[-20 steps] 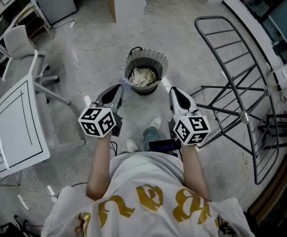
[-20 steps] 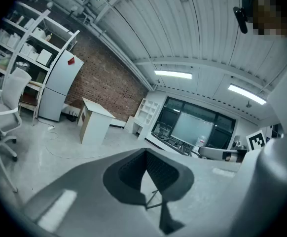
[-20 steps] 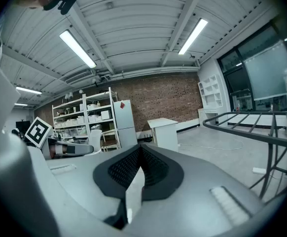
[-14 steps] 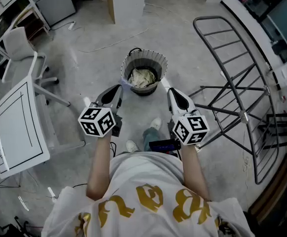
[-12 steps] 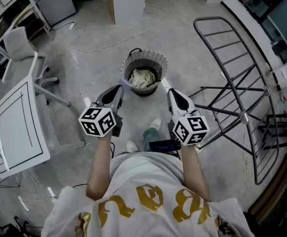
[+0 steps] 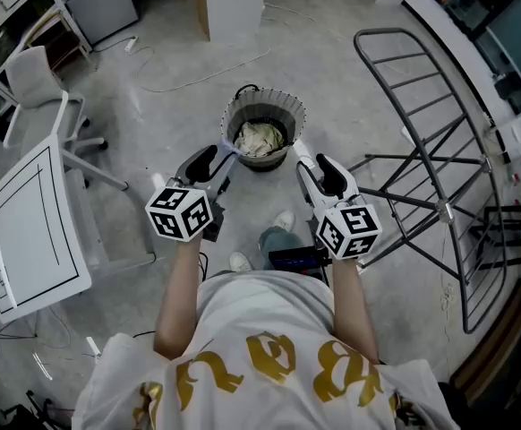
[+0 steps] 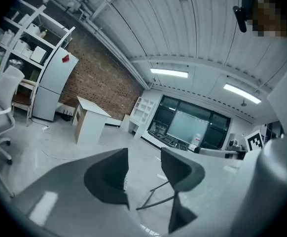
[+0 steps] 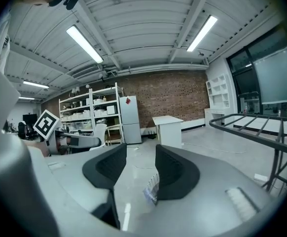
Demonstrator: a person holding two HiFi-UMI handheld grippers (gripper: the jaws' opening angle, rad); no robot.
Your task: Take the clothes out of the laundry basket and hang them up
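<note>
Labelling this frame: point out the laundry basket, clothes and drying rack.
laundry basket (image 6: pixel 283 106), head view, its pleated rim.
clothes (image 6: pixel 259 138), head view, middle of the pile.
drying rack (image 6: pixel 440 210), head view, its centre joint.

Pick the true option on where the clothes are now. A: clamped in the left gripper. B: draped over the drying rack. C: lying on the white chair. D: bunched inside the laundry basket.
D: the clothes sit bunched in the laundry basket; the left gripper and right gripper are open, empty.

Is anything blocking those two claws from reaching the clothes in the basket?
Nothing visible does. The clothes lie uncovered in the open-topped laundry basket, and only bare floor shows between it and the left gripper and right gripper, both open.
</note>
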